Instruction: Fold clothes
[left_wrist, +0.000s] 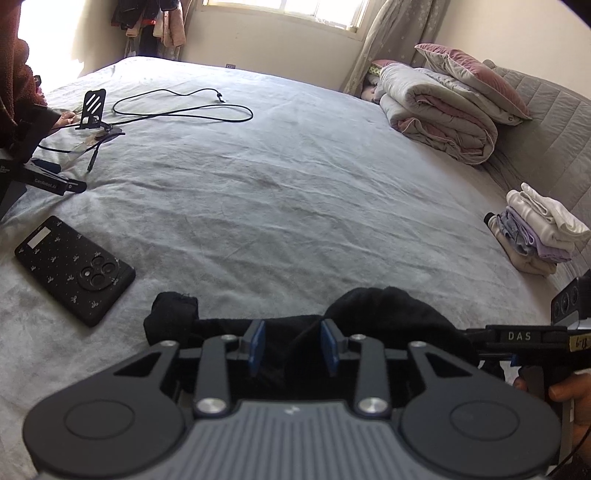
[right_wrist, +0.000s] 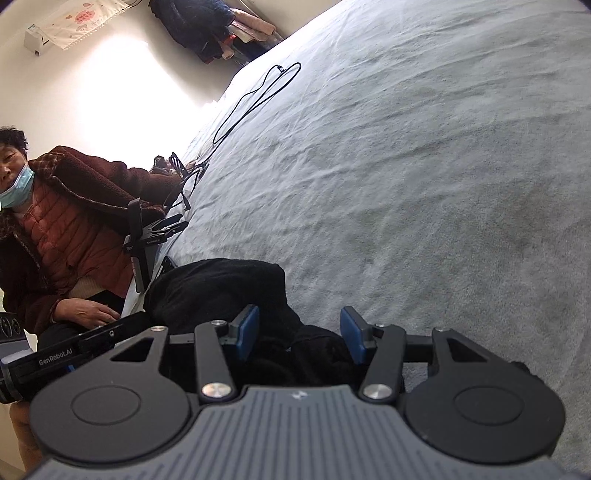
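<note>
A black garment (left_wrist: 388, 314) lies bunched on the grey bed sheet (left_wrist: 295, 192) at the near edge. My left gripper (left_wrist: 293, 347) is low over its middle. The blue pads (left_wrist: 256, 347) stand apart, with dark cloth lying loose in the gap. In the right wrist view the same black garment (right_wrist: 221, 288) spreads ahead and to the left. My right gripper (right_wrist: 299, 334) hovers over its near end with the jaws wide and the pads not pressing. The right tool's side bar (left_wrist: 517, 336) shows at the right edge, with a hand under it.
A black phone (left_wrist: 75, 269) lies left of the garment, with a phone stand (left_wrist: 92, 110) and a looped cable (left_wrist: 184, 107) beyond. Folded clothes (left_wrist: 539, 232) are stacked at the right, and a rolled quilt with pillows (left_wrist: 443, 110) lies behind. A person in a maroon coat (right_wrist: 74, 221) sits at the bed's edge with another gripper (right_wrist: 159, 230).
</note>
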